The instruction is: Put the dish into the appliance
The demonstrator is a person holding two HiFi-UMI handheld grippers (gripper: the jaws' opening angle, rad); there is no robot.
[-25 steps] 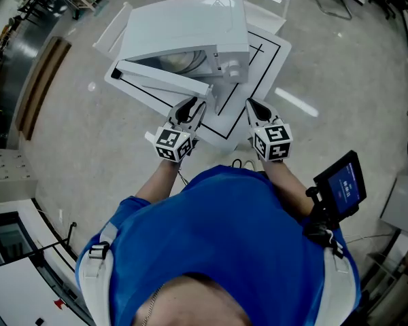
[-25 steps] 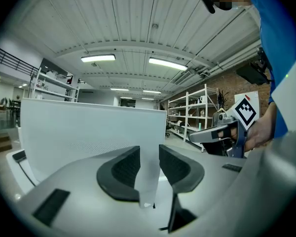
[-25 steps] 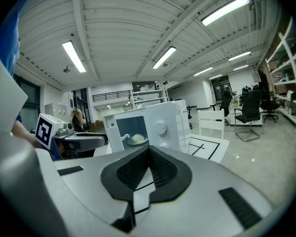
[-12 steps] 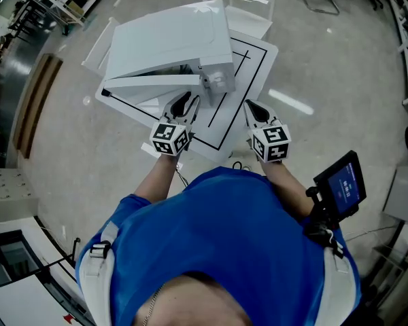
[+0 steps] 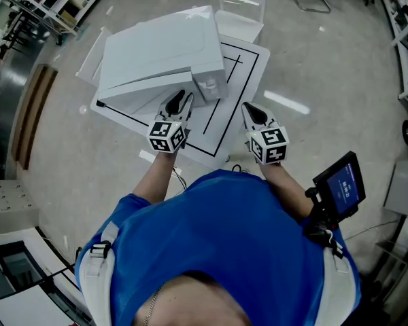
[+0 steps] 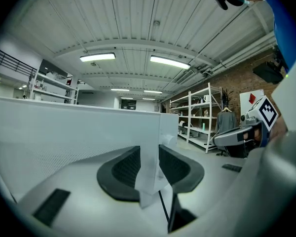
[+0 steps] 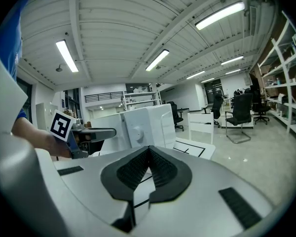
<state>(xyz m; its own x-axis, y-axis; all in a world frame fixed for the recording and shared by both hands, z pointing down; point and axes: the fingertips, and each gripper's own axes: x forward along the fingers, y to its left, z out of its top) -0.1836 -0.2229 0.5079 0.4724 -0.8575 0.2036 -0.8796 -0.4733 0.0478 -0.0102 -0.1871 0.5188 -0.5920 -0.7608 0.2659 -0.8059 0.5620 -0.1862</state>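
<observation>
Appliance: the white box-shaped appliance (image 5: 156, 46) sits on the white tabletop marked with black lines (image 5: 239, 70).
Door: its white front door (image 5: 139, 95) gaped open a second ago and now lies flush against the body.
Dish: the dish showed inside the chamber earlier and is now hidden behind the closed door.
Left gripper: the left gripper (image 5: 179, 100) has followed the door in. Its pads pinch a white edge of the door beside the knob panel (image 5: 209, 87).
Right gripper: the right gripper (image 5: 253, 113) is over the tabletop, apart from the appliance. Its jaws are pressed together on nothing, and it has hardly shifted.
</observation>
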